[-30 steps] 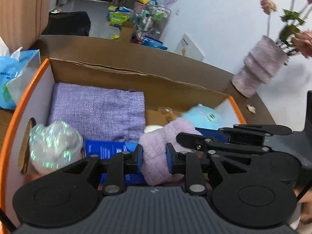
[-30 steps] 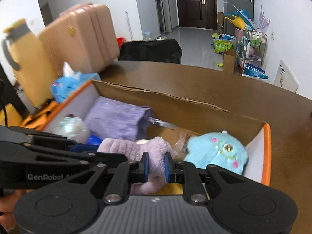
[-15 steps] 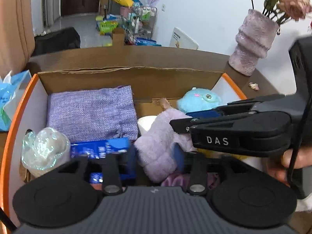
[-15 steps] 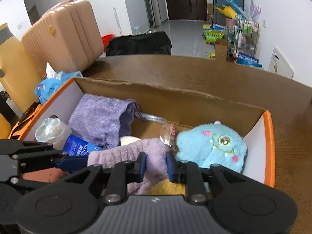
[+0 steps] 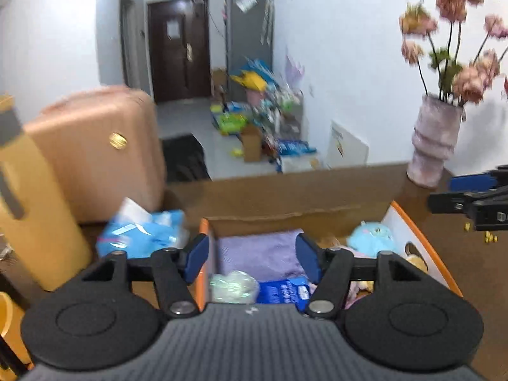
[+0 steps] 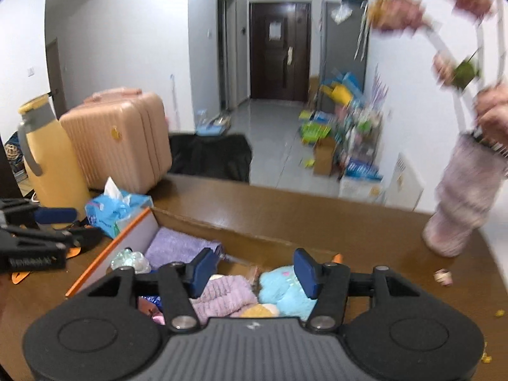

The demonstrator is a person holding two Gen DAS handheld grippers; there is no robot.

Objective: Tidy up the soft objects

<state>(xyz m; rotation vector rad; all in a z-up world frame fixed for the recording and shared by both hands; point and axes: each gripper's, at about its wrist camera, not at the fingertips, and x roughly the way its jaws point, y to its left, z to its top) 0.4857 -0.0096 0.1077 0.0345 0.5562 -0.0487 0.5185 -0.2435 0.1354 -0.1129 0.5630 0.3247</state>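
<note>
Hovering with jaws apart and empty, either tool (image 5: 252,255) (image 6: 255,268) swinging right could topple the vase (image 6: 466,200) off the desk (image 6: 317,216).

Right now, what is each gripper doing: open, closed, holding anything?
Left gripper: open, holding nothing, above the cardboard box.
Right gripper: open, holding nothing, above the fuzzy purple cloth.

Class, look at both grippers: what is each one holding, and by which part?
Nothing. The left gripper and the right gripper are both open and empty above the box; the purple fluffy cloth lies inside.
</note>
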